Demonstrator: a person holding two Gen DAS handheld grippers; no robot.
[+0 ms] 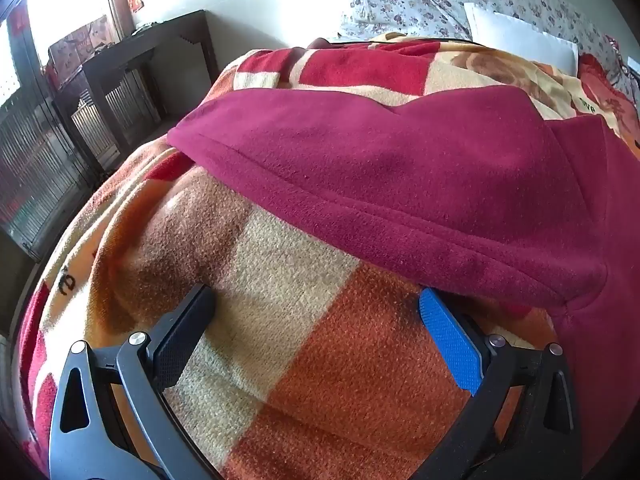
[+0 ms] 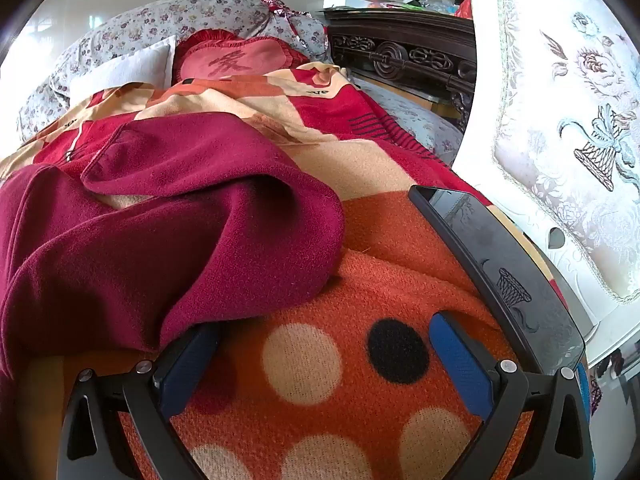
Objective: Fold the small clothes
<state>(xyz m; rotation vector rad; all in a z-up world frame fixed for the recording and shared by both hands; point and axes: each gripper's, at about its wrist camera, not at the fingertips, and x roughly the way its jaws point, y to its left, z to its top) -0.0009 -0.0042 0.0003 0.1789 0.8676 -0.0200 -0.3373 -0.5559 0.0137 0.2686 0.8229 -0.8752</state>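
Observation:
A dark red fleece garment [image 1: 400,176] lies spread on a patterned blanket [image 1: 280,320] over a bed. In the left wrist view its hemmed edge runs just beyond my left gripper [image 1: 316,304], which stands open over bare blanket, its blue pad [image 1: 448,340] close under the hem. In the right wrist view the same garment [image 2: 160,220] lies bunched at the left. My right gripper [image 2: 324,332] is open above the spotted blanket [image 2: 360,280], and its left finger [image 2: 188,360] sits at the fleece's near edge. Nothing is between either pair of fingers.
A black phone [image 2: 496,264] lies on the blanket right of my right gripper. A white upholstered chair [image 2: 560,140] stands beside the bed. Floral pillows [image 2: 160,20] and a red cushion [image 2: 236,60] lie at the head. A dark wooden table [image 1: 120,72] stands left.

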